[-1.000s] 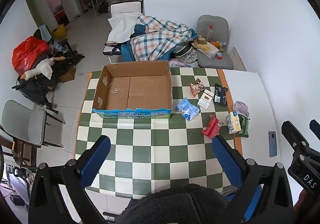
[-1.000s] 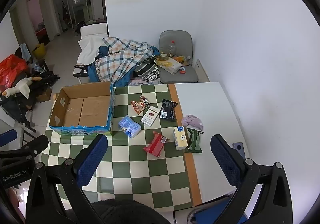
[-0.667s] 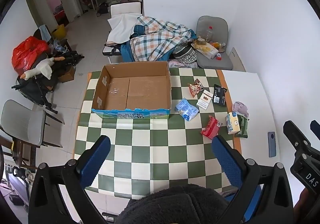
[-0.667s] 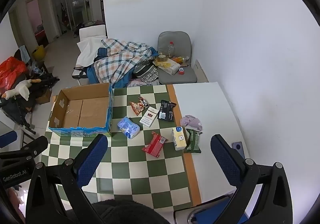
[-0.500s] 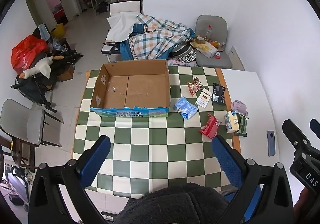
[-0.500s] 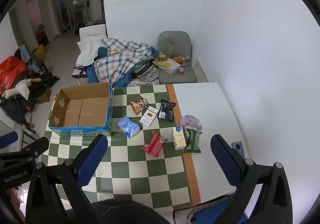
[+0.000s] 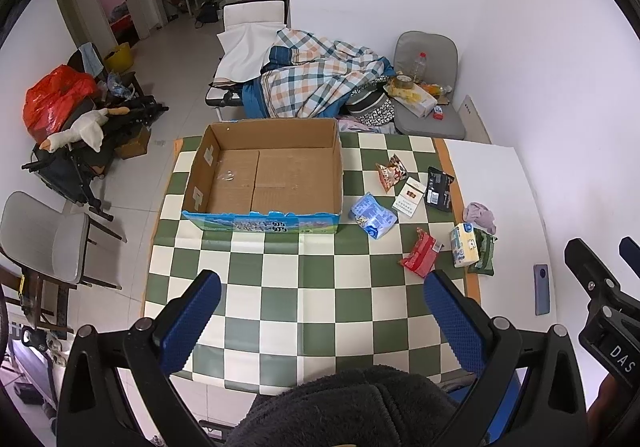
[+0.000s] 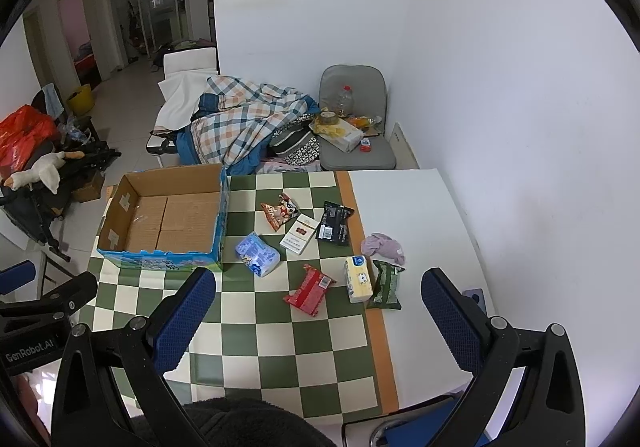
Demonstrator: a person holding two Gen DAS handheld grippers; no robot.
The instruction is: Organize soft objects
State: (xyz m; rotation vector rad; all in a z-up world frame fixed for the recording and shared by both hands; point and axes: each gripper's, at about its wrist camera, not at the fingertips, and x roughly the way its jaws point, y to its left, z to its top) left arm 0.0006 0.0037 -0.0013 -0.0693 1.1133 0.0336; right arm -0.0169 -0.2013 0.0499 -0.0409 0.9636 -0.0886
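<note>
Both hand-held grippers high above the worktop (image 7: 280, 287), left hand-held gripper (image 7: 320, 315) and right hand-held gripper (image 8: 318, 307) each with fingers spread wide, nothing between them. Open cardboard box (image 7: 264, 175) at the far left of the checkered cloth, nothing visible inside. Just right of it: blue tissue pack (image 8: 257, 254), red snack bag (image 8: 309, 289), yellow tissue pack (image 8: 358, 279) touching a green packet (image 8: 385, 284), lilac cloth (image 8: 383, 246) behind them, black packet (image 8: 335, 229), white carton (image 8: 299, 233), cartoon-print snack bag (image 8: 281, 211). Phone (image 7: 541, 289) near the right edge.
</note>
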